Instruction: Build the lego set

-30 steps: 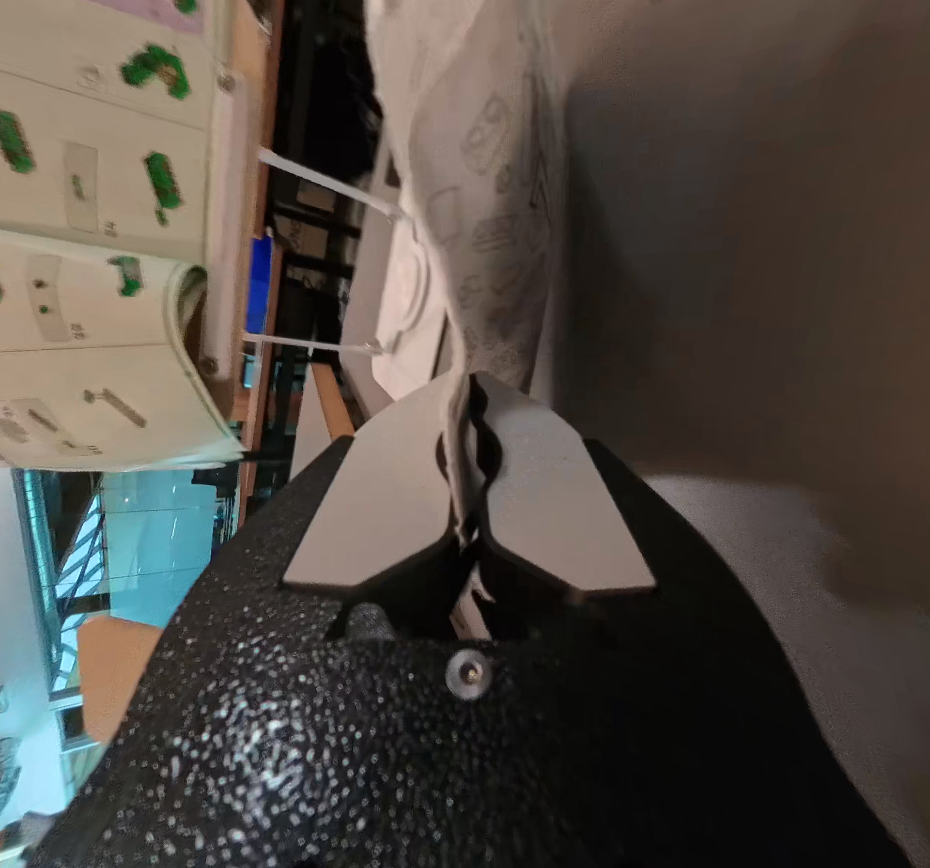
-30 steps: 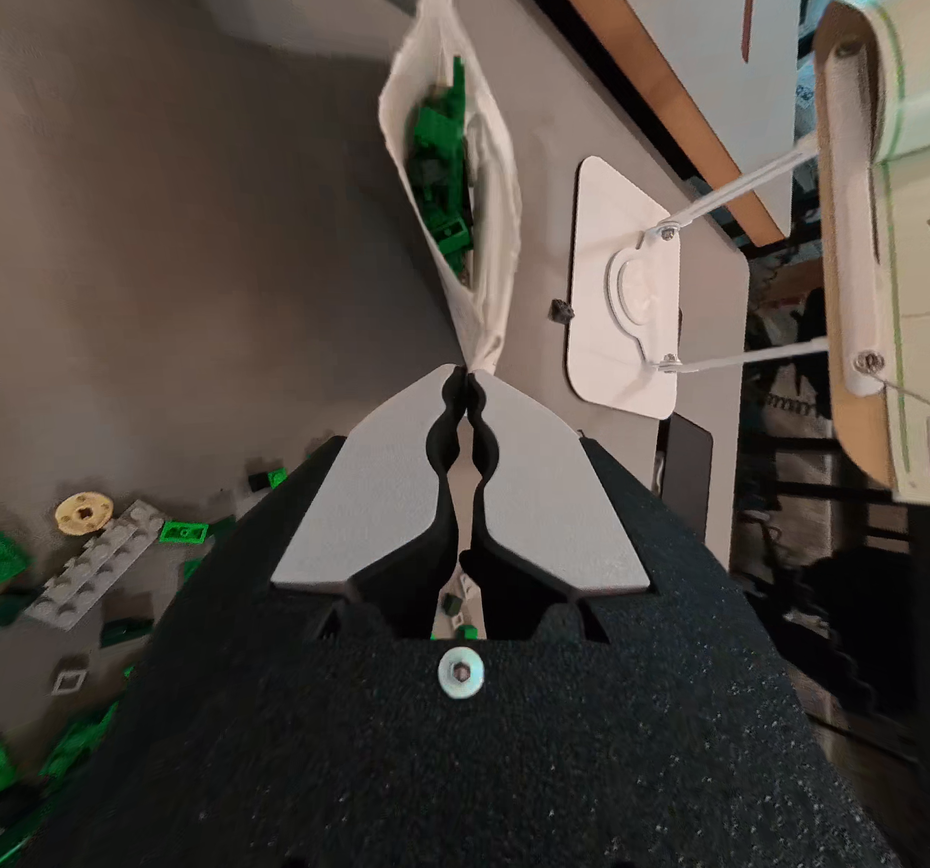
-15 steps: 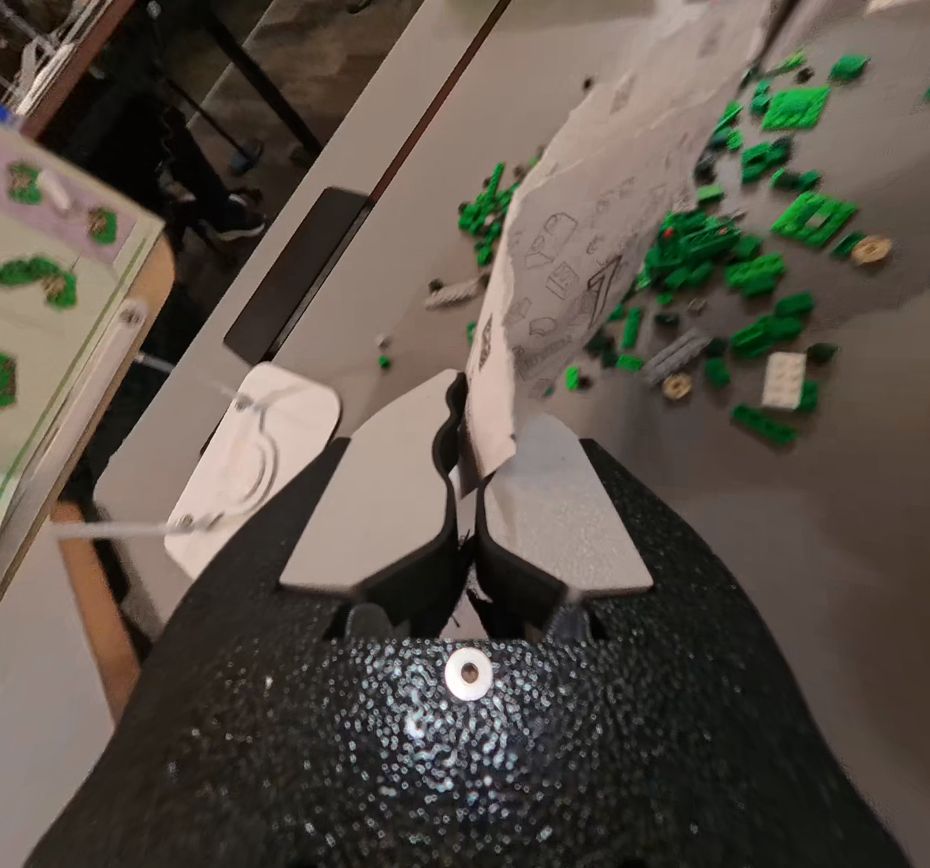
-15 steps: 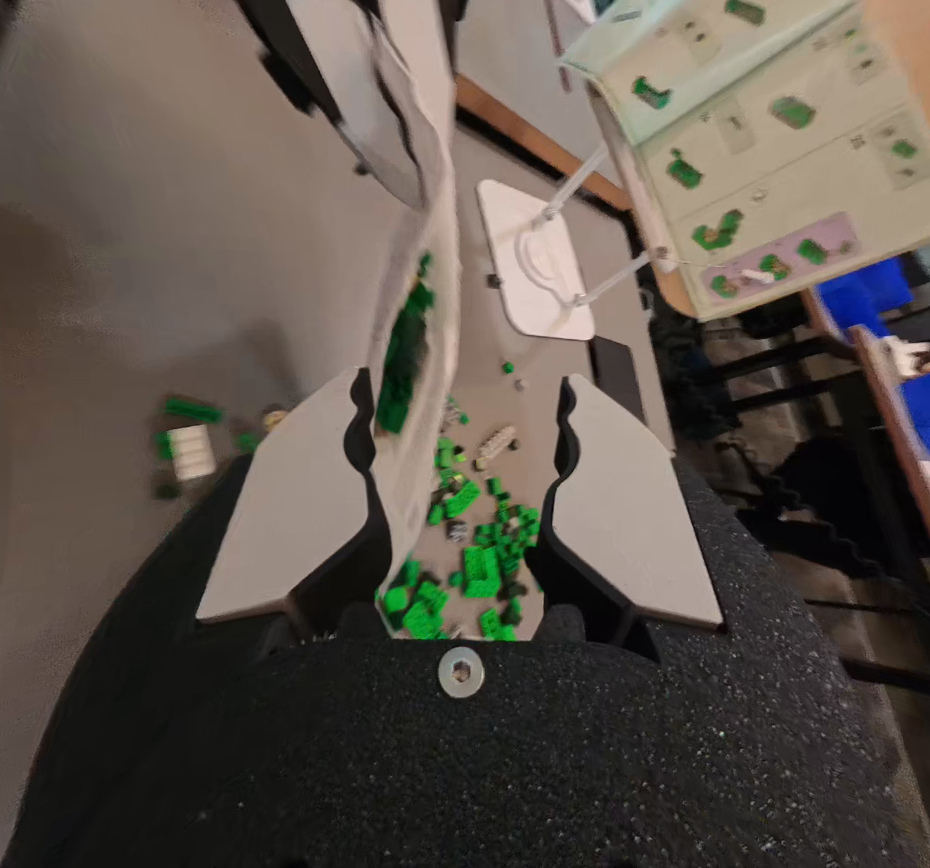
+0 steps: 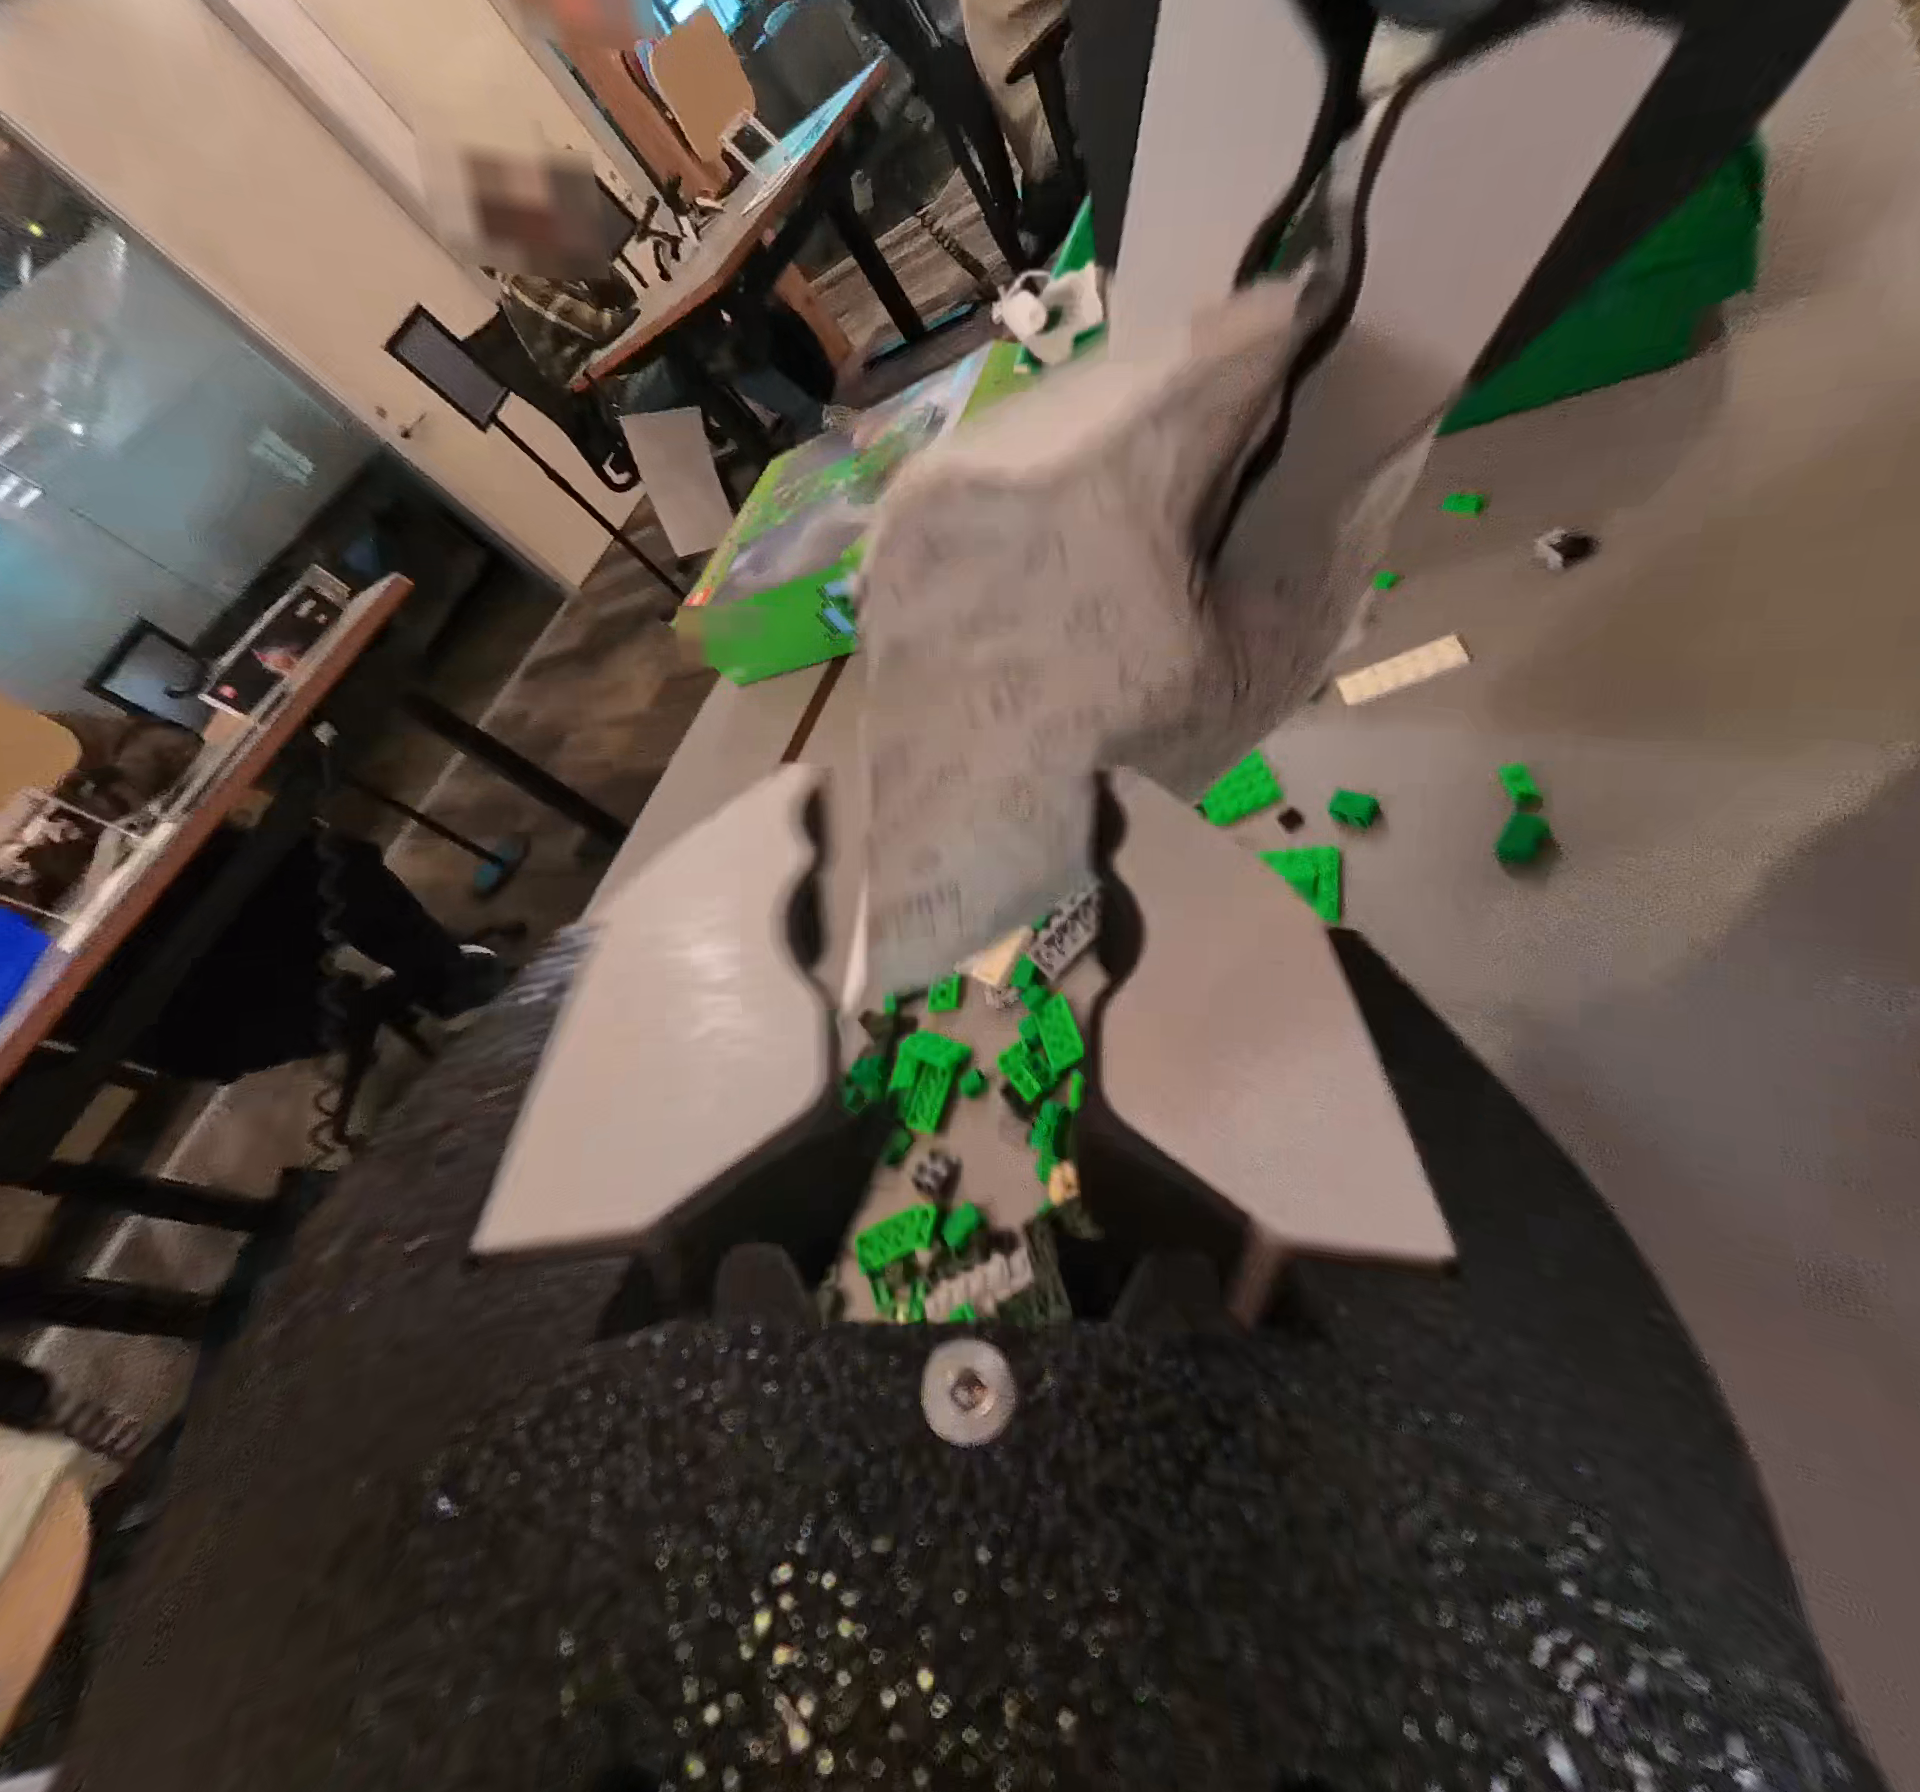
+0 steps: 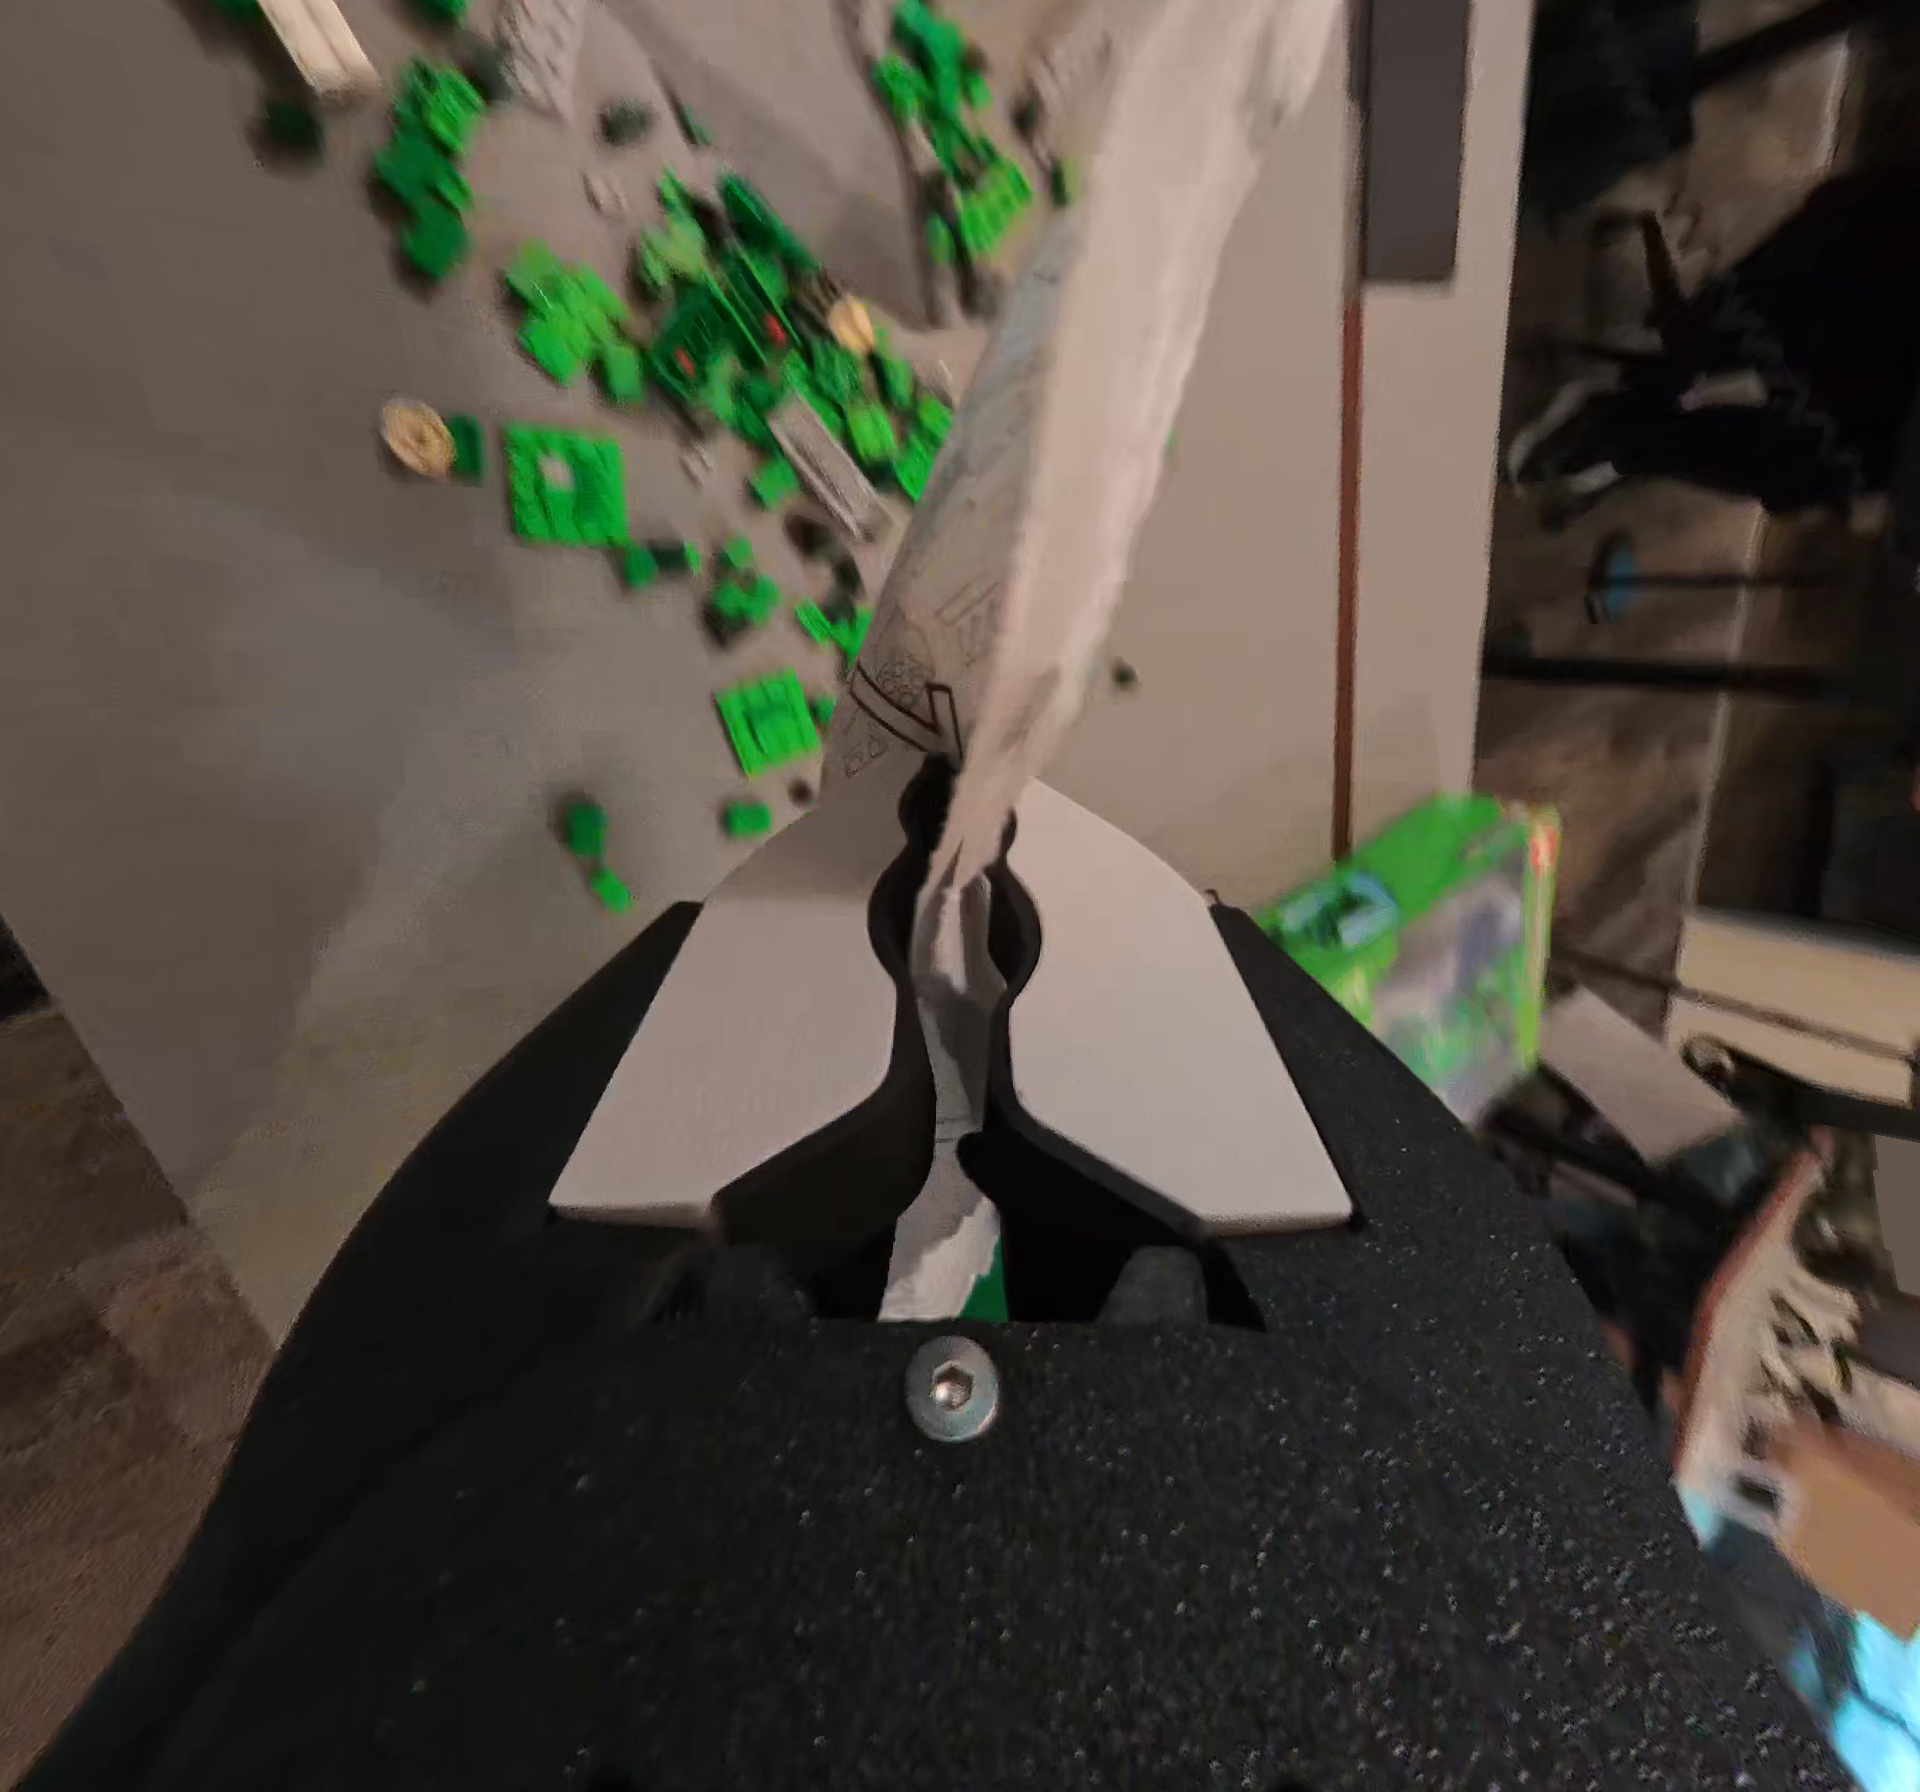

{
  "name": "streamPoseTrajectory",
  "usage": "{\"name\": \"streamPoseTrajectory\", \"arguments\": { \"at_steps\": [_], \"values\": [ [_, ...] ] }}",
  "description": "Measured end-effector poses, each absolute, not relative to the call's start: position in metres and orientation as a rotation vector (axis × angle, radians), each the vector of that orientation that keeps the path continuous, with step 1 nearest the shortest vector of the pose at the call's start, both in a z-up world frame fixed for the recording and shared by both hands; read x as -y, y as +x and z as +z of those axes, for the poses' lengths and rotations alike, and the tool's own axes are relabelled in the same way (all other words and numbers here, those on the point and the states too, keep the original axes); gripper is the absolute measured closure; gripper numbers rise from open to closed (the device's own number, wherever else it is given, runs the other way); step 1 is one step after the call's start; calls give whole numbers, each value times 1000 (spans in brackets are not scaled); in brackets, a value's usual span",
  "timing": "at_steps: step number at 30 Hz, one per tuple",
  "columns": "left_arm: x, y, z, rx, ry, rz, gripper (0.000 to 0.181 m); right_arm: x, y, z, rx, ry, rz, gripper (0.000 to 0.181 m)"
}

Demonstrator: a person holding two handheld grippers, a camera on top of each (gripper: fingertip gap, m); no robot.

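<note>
A white paper bag (image 6: 1091, 340) with printed brick outlines hangs over the grey table (image 6: 208, 547). My right gripper (image 6: 940, 786) is shut on the bag's torn edge. In the left wrist view the bag (image 5: 1018, 620) hangs from the right gripper (image 5: 1288, 360) above. My left gripper (image 5: 961, 797) is open, and the bag's lower edge sits between its fingers without being pinched. Many loose green bricks (image 6: 727, 319) lie scattered on the table below, also showing in the left wrist view (image 5: 966, 1067). The view is blurred.
A green set box (image 5: 800, 579) lies at the table's far edge, also in the right wrist view (image 6: 1423, 942). A long white plate (image 5: 1403, 670), a green plate (image 6: 566, 485) and tan round pieces (image 6: 416, 433) lie among the bricks. Floor and other desks lie beyond the edge. The left gripper's tips are roughly 8 cm from the right gripper's.
My left gripper, shut on the bag before, has opened. My right gripper, open half a second ago, has shut on the bag again. Bricks have spilled from the bag onto the table.
</note>
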State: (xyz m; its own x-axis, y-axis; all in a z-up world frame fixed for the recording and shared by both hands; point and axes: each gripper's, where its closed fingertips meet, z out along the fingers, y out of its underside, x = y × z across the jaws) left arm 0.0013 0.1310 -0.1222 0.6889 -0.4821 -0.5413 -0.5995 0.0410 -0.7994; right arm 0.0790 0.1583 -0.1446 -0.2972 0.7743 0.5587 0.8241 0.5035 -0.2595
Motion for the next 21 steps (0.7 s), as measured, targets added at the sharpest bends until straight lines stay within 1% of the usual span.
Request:
{"name": "streamPoseTrajectory", "arguments": {
  "at_steps": [1,2,3,7,10,12,16,21],
  "values": [
    [-141,8,-119,-899,-1605,147,110,-169,97,-131,2072,-1333,-154,176],
    [-150,14,-117,-894,-1619,175,95,-181,116,-115,2022,-1364,-199,177],
    [-159,21,-115,-897,-1619,189,88,-193,135,-96,1966,-1401,-242,178],
    [-188,59,-105,-938,-1546,116,95,-249,222,-27,1691,-1625,-391,179],
    [-213,88,-106,-986,-1512,65,99,-293,290,-12,1493,-1884,-455,179],
    [-229,110,-109,-1029,-1490,24,102,-321,328,-25,1384,-2062,-457,179],
    [-258,153,-119,-1130,-1472,-40,105,-370,385,-80,1279,-2288,-548,180],
    [-288,197,-134,-1260,-1453,-49,105,-398,402,-153,1299,-2494,-469,180]
  ]
}}
